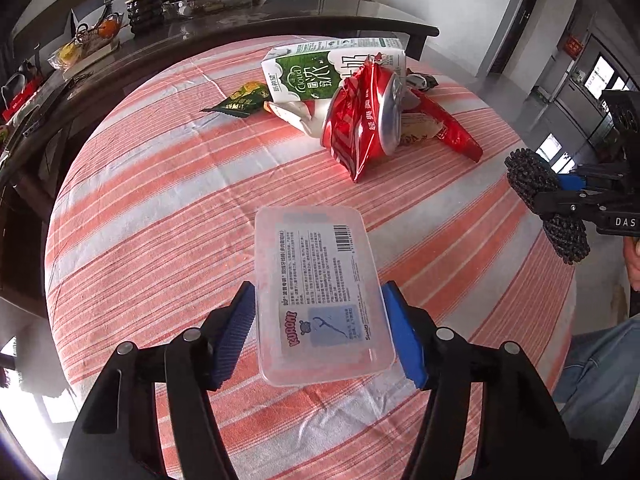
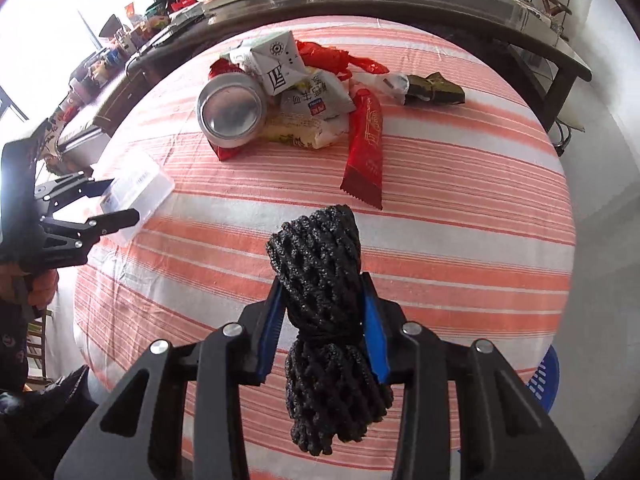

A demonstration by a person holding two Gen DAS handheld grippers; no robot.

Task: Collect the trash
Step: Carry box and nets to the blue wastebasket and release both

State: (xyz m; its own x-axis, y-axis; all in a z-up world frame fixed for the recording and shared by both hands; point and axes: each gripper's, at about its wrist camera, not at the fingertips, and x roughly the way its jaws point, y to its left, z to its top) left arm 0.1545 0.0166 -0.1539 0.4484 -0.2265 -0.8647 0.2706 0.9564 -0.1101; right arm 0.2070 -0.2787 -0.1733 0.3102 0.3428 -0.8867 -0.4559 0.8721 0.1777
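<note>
My left gripper (image 1: pixel 320 336) is shut on a clear plastic box (image 1: pixel 316 280) with a printed label, its blue pads (image 1: pixel 236 332) pressing both long sides above the striped cloth. The right wrist view shows the same box (image 2: pixel 136 184) at the far left. My right gripper (image 2: pixel 324 320) is shut on a black foam net sleeve (image 2: pixel 316 248), which sticks out past both ends of the fingers. A trash pile lies farther back: a green-and-white milk carton (image 1: pixel 320 68), a red can (image 1: pixel 372 120) on its side, red wrappers (image 2: pixel 364 148), white snack packets (image 2: pixel 316 100) and a green wrapper (image 2: pixel 436 90).
The round table (image 1: pixel 160 208) wears an orange-and-white striped cloth. Behind it runs a long dark table (image 1: pixel 240 12) crowded with a plant, fruit and boxes. A blue basket (image 2: pixel 544 376) shows at the lower right. A person's jeans leg (image 1: pixel 600 368) is on the right.
</note>
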